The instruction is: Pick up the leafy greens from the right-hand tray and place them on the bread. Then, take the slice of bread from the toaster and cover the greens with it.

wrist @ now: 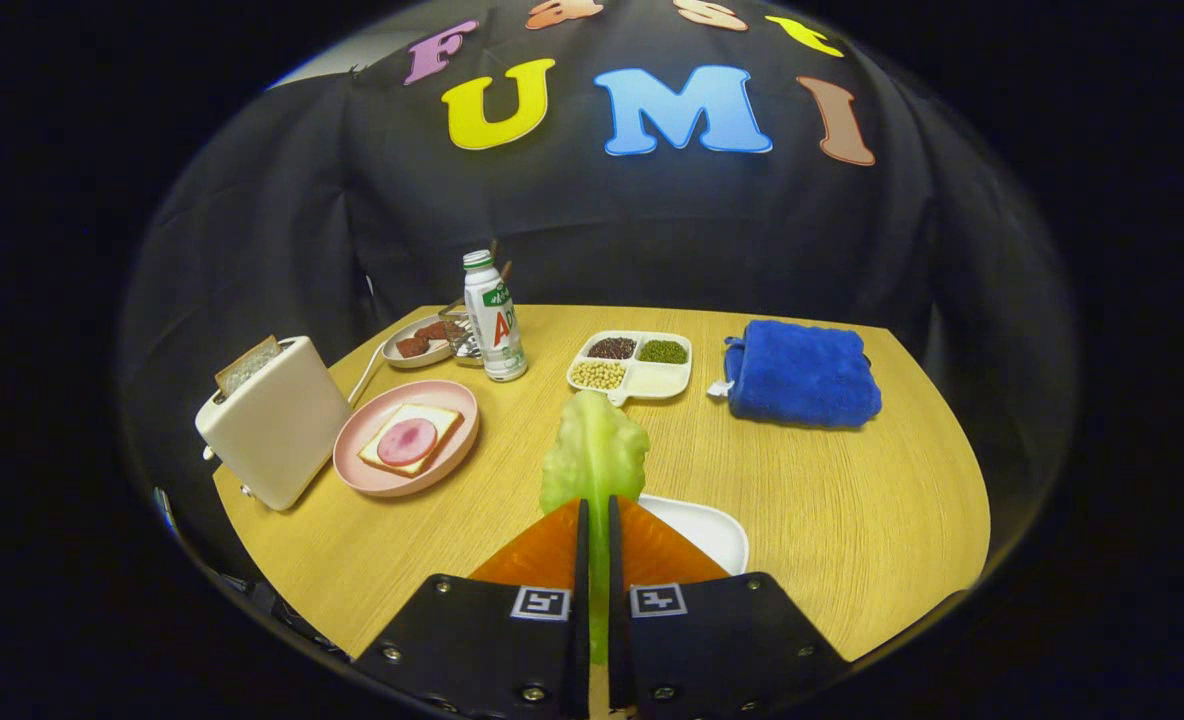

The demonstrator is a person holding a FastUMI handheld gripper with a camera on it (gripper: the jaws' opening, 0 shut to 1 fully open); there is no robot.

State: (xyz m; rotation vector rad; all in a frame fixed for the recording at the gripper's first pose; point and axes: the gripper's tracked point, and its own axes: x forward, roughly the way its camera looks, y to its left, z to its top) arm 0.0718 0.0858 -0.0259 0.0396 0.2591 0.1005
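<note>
My gripper [595, 512] is shut on a pale green lettuce leaf [594, 455], which sticks up ahead of the fingertips, lifted above the white tray [704, 528] just beyond the fingers on the right. Off to the left stands a pink plate [452, 400] holding a bread slice [438, 415] topped with a round of pink ham [407, 441]. Left of the plate is a cream toaster [277, 425] with a slice of bread [247, 364] poking out of its slot.
A white drink bottle [493, 318] stands behind the pink plate, with a small plate of dark food [418, 343] beside it. A divided dish of beans [630, 364] sits mid-table. A folded blue towel [800, 374] lies at the far right. The wooden table [852, 500] has rounded edges.
</note>
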